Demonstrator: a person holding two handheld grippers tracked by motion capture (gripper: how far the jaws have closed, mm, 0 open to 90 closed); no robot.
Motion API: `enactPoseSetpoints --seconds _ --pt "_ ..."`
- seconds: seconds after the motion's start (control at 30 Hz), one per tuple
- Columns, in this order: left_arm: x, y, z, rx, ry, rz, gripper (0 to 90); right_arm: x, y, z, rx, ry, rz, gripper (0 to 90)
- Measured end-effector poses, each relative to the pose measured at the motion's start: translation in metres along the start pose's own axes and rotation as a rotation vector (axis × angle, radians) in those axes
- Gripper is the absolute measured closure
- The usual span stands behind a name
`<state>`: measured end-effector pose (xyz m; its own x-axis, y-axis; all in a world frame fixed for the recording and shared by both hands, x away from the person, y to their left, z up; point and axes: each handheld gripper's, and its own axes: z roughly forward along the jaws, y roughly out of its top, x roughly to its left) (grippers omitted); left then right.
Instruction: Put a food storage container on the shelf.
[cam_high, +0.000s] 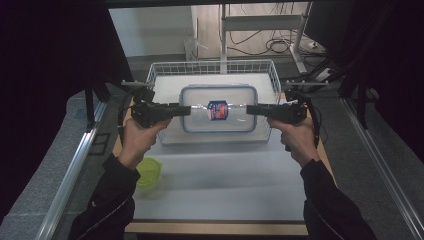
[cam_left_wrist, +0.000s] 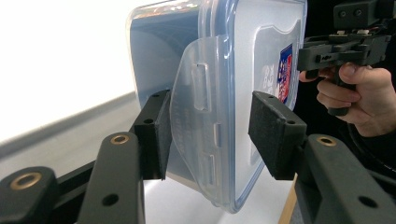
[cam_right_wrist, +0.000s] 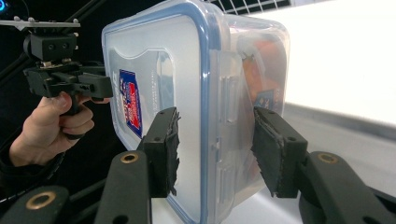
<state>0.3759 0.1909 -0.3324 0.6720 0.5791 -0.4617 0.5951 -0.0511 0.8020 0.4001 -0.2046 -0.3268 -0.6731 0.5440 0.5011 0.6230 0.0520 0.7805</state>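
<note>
A clear plastic box (cam_high: 200, 91) with a blue-rimmed snap lid and a red and blue label (cam_high: 217, 110) hangs in the air over a wire basket (cam_high: 165, 67). My left gripper (cam_high: 187, 110) grips its left end and my right gripper (cam_high: 248, 109) its right end, both pointing inward. In the left gripper view the left gripper (cam_left_wrist: 210, 135) has its pads on the box (cam_left_wrist: 219, 70) at a side latch. In the right gripper view the right gripper (cam_right_wrist: 217, 149) clamps the box (cam_right_wrist: 187, 60) across lid and base. Something orange (cam_right_wrist: 264, 74) shows dimly inside.
The white wire basket stands at the back of the white mat (cam_high: 225, 185). A green round tub (cam_high: 148, 172) sits on the mat by the left forearm. Metal rails run along both sides of the table, and a desk frame with cables stands behind the basket.
</note>
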Motion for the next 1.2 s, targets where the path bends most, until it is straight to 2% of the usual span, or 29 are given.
enactPoseSetpoints --seconds 0.23,0.47,0.7,0.83,0.93,1.2 --pt "0.016 0.018 0.001 -0.024 -0.022 -0.019 50.8 -0.003 0.022 0.008 0.0 -0.009 -0.012 52.3" --pt "0.024 0.035 0.002 -0.038 -0.015 -0.019 50.9 -0.01 0.041 0.014 -0.002 -0.002 -0.006 52.3" --pt "0.032 0.05 0.001 -0.06 -0.015 -0.025 50.9 -0.012 0.058 0.02 -0.011 -0.006 -0.006 52.2" --pt "0.038 0.054 0.002 -0.074 -0.009 -0.026 50.9 -0.015 0.064 0.025 -0.012 -0.003 -0.001 52.2" --pt "0.043 0.056 0.006 -0.074 -0.005 -0.049 50.8 -0.022 0.068 0.03 -0.01 -0.003 0.008 52.1" --pt "0.056 0.055 0.014 -0.077 0.002 -0.076 50.7 -0.034 0.074 0.04 -0.002 -0.01 0.039 52.0"
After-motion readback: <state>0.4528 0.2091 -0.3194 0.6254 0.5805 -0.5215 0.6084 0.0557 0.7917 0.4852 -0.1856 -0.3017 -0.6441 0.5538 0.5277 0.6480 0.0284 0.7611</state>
